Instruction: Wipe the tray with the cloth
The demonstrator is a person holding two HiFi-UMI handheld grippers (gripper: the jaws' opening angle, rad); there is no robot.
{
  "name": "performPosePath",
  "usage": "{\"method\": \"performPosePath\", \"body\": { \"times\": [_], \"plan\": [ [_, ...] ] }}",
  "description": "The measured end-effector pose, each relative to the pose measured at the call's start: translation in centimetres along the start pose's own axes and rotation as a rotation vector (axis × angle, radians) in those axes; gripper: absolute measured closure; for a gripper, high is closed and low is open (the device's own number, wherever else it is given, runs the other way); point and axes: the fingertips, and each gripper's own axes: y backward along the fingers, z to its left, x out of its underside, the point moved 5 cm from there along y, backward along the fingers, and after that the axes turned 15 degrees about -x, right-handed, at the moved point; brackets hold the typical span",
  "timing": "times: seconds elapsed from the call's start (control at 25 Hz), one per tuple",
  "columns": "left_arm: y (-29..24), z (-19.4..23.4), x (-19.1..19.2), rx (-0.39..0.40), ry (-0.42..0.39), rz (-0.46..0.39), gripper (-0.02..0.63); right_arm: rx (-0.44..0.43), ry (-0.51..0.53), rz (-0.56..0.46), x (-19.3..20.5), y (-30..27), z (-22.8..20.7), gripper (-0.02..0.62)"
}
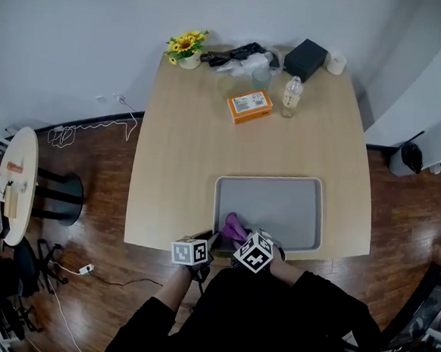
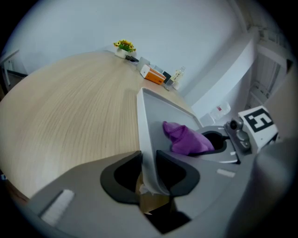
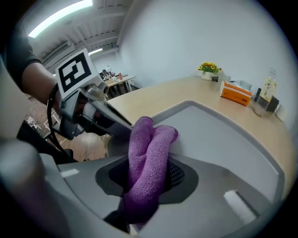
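A grey tray (image 1: 308, 216) lies at the near edge of the wooden table (image 1: 175, 168). My left gripper (image 2: 149, 173) is shut on the tray's (image 2: 160, 109) near left rim, which stands pinched between its jaws. The purple cloth (image 3: 149, 155) is bunched in my right gripper (image 3: 148, 175), which is shut on it, and the cloth's free end rests on the tray floor (image 3: 219, 135). In the head view the cloth (image 1: 235, 227) lies in the tray's near left corner, with the left gripper (image 1: 209, 246) and the right gripper (image 1: 241, 240) close together at the table's edge.
At the table's far end stand an orange box (image 1: 249, 105), a clear bottle (image 1: 291, 96), a black box (image 1: 305, 60), a white cup (image 1: 336, 63) and a pot of yellow flowers (image 1: 186, 47). A round side table (image 1: 16, 182) stands on the floor at left.
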Motion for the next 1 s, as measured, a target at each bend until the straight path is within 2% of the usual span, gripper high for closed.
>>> {"method": "performPosePath", "body": {
  "times": [0.12,0.36,0.48,0.6,0.76,0.88,1.0],
  "plan": [
    [0.3,0.3,0.1,-0.004,0.003,0.0,0.522,0.061,-0.057,0.003,4.2,3.7,-1.3,0.462],
    [0.2,-0.4,0.0,-0.017,0.013,0.006,0.522,0.269,-0.272,-0.049,14.5,14.0,-7.0,0.46],
    [0.3,-0.5,0.1,-0.028,0.005,0.008,0.52,0.306,-0.355,-0.093,17.4,17.0,-8.3,0.463],
    [0.6,-0.9,0.1,-0.051,-0.003,0.017,0.52,0.301,-0.334,-0.076,17.2,17.3,-8.3,0.462],
    [0.2,-1.8,-1.3,-0.097,-0.065,0.014,0.52,0.261,-0.239,-0.036,14.2,15.8,-9.0,0.462],
    [-0.5,-2.0,-3.2,-0.123,-0.094,-0.032,0.52,0.141,-0.153,-0.045,10.0,12.2,-7.9,0.462],
    [-0.7,-1.6,-4.6,-0.123,-0.068,-0.059,0.52,-0.031,0.0,-0.012,5.5,6.4,-3.8,0.462]
  ]
}}
